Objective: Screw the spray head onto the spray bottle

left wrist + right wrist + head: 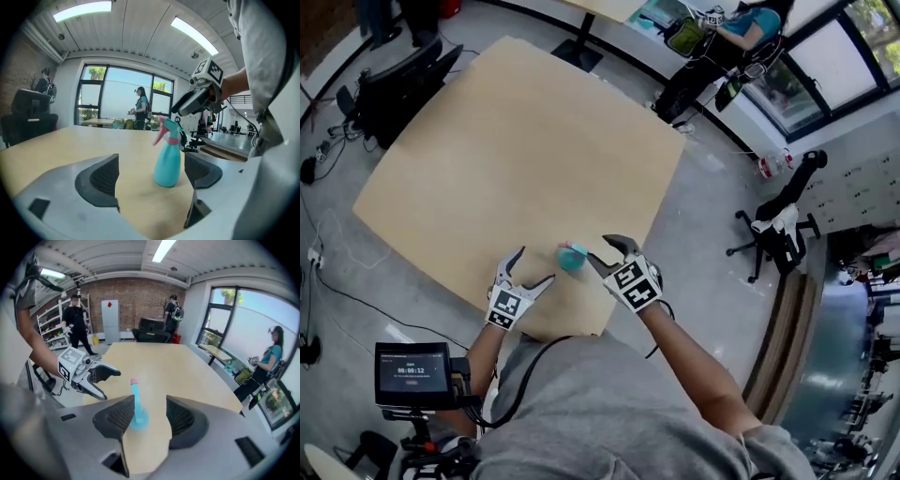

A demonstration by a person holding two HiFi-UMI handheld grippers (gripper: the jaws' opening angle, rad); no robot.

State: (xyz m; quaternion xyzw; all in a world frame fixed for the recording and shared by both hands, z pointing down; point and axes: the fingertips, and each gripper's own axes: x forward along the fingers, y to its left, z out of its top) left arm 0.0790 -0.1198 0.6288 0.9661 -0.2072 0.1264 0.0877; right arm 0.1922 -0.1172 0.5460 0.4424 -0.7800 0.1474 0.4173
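A teal spray bottle (572,258) with its spray head and pink trigger on top stands upright on the wooden table (516,150), close to the near edge. My left gripper (534,266) is open just left of it, not touching. In the left gripper view the bottle (168,157) stands a little ahead of the wide jaws (152,176), and the right gripper (190,104) hovers above the bottle. My right gripper (602,251) is open just right of the bottle. In the right gripper view the bottle (137,408) shows below the gap, free of the pads.
The table's near edge (581,330) is right by both grippers. An office chair (773,225) stands on the floor to the right. A small screen (412,373) is at my lower left. People stand by the windows (140,108) and by the brick wall (75,319).
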